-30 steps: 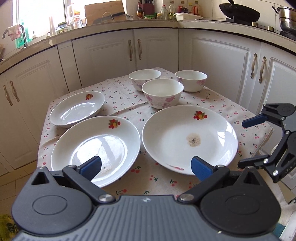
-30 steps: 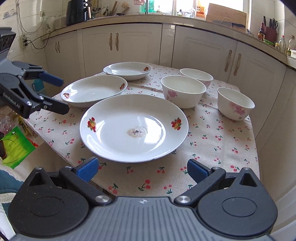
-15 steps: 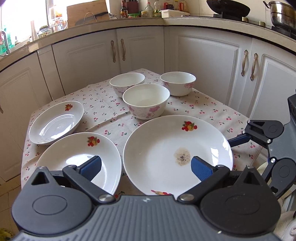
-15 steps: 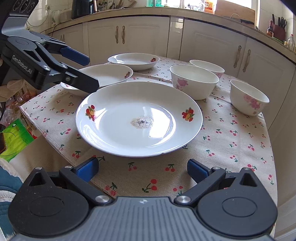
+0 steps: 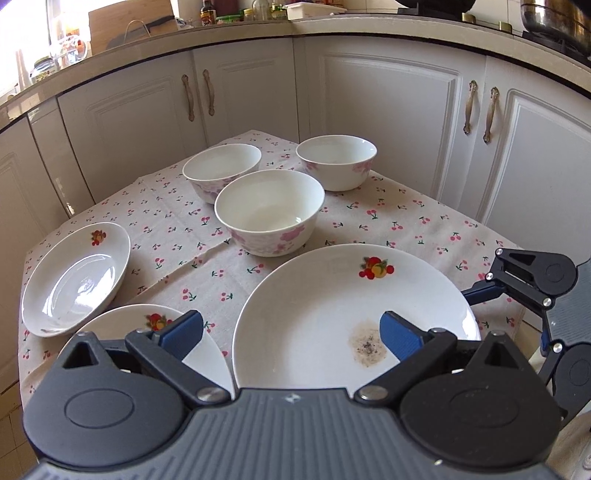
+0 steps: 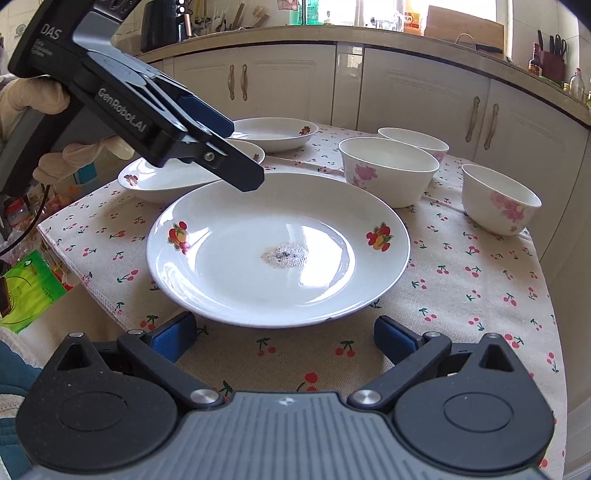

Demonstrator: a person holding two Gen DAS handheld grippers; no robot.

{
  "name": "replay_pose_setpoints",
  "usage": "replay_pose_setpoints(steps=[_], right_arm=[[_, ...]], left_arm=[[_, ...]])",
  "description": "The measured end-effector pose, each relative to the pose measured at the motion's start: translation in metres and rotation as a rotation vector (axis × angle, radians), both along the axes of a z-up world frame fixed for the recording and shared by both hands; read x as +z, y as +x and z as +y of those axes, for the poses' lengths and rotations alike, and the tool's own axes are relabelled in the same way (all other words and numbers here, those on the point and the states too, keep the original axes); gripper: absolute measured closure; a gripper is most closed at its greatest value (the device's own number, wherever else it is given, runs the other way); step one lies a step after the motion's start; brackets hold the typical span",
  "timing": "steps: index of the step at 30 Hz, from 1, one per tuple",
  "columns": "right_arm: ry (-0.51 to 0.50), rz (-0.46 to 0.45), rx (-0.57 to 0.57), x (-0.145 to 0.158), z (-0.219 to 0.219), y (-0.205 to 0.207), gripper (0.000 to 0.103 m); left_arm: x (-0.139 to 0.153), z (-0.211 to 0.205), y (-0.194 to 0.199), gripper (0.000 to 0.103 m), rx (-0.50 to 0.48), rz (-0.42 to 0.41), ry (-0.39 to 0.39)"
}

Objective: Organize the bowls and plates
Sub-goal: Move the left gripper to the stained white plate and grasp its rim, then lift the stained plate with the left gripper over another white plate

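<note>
A large white plate (image 5: 332, 306) with fruit prints and a brown stain (image 5: 367, 349) lies nearest on the cherry-print tablecloth (image 5: 406, 221); it also shows in the right wrist view (image 6: 277, 247). A medium plate (image 5: 207, 354) and a small deep plate (image 5: 74, 280) lie to its left. Three white bowls with pink flowers (image 5: 269, 214) (image 5: 221, 170) (image 5: 336, 160) stand behind. My left gripper (image 5: 291, 332) is open and empty above the large plate's near-left rim. My right gripper (image 6: 284, 336) is open and empty at the plate's near edge.
White kitchen cabinets (image 5: 388, 110) wrap closely around the small table. The counter above holds bottles, a cutting board (image 5: 129, 26) and pots. A green packet (image 6: 29, 291) lies on the floor left of the table. The table edge runs just under my right gripper.
My left gripper has moved right and forward, from the medium plate to over the large plate. My right gripper has come closer to the large plate's edge. Both stayed open.
</note>
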State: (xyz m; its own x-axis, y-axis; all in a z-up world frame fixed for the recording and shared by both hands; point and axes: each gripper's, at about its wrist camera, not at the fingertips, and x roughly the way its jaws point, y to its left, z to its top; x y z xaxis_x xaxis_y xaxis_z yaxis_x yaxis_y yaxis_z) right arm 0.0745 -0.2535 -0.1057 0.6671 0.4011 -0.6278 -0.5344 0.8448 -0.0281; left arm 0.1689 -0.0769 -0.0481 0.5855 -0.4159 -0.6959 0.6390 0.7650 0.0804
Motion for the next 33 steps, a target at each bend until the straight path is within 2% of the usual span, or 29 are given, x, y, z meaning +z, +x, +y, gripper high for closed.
replay_pose_setpoints(steps=[6,10,17,33], right_arm=[[0.010,-0.015,0.015,-0.001,0.001,0.002,0.000],[0.008,-0.010,0.025,-0.001,0.003,0.006,0.000],[0.005,-0.007,0.028,-0.001,0.006,0.007,0.000],[-0.007,0.004,0.043,0.001,0.009,0.011,0.000]], left_arm=[[-0.011,-0.014,0.024,0.009,-0.067,0.043,0.049],[-0.019,-0.019,0.041,0.021,-0.090,0.093,0.077],[-0.030,-0.019,0.056,0.033,-0.124,0.185,0.110],[-0.029,-0.020,0.069,0.037,-0.179,0.278,0.121]])
